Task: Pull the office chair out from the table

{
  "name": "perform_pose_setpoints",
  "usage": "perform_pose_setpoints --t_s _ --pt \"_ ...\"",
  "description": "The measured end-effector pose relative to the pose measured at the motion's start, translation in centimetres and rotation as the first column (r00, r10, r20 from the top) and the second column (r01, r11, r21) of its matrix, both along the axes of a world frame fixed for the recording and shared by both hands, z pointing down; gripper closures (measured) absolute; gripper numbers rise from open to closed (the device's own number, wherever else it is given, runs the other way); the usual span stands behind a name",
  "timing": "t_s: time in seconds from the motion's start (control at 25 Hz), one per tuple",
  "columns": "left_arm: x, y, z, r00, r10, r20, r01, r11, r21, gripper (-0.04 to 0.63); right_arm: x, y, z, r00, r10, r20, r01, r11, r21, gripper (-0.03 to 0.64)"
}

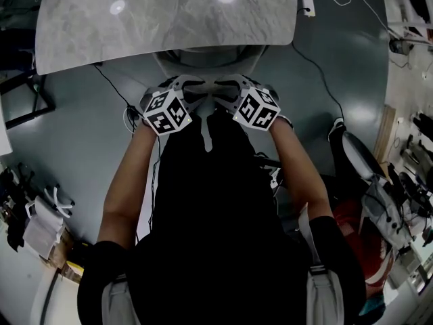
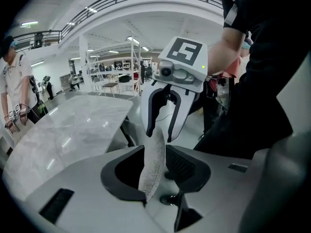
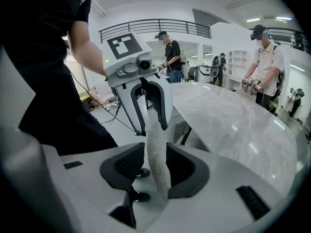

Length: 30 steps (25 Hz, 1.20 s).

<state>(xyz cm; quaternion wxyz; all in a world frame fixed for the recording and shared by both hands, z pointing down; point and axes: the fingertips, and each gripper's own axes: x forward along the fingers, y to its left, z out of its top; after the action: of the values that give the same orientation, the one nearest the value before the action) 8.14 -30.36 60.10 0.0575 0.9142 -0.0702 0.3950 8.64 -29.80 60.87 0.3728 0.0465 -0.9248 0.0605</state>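
Both claws are spread wide and neither one is clamping anything. The left claw (image 2: 155, 171) straddles the thin top edge of the chair (image 2: 156, 144), which sits right between its jaws. Same deal for the right claw (image 3: 156, 171), facing it at 12 o'clock. Seen from the head, the chair sits at 12 o'clock, tucked against the table (image 1: 169, 19).

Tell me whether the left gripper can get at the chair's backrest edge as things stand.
Probably yes: the left gripper is open and straddles the backrest edge, one jaw on each side, with nothing else in the way.
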Motion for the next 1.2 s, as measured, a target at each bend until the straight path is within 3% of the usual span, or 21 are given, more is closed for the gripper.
perform_pose_setpoints --t_s 0.2,0.44,1.2 --pt "0.2 0.4 1.8 0.994 0.054 0.095 -0.059 0.997 0.044 0.449 -0.2 0.8 2.3 0.991 -0.078 -0.109 0.087 0.993 0.078 0.463" --pt "-0.2 1.4 4.1 0.966 0.134 0.22 -0.154 0.985 0.08 0.443 -0.6 1.1 4.1 0.966 -0.138 -0.217 0.17 0.976 0.135 0.46" --pt "0.4 0.7 6.4 0.956 0.084 0.28 -0.114 0.989 0.095 0.477 -0.4 0.3 6.0 0.953 -0.103 -0.283 0.14 0.983 0.114 0.488"
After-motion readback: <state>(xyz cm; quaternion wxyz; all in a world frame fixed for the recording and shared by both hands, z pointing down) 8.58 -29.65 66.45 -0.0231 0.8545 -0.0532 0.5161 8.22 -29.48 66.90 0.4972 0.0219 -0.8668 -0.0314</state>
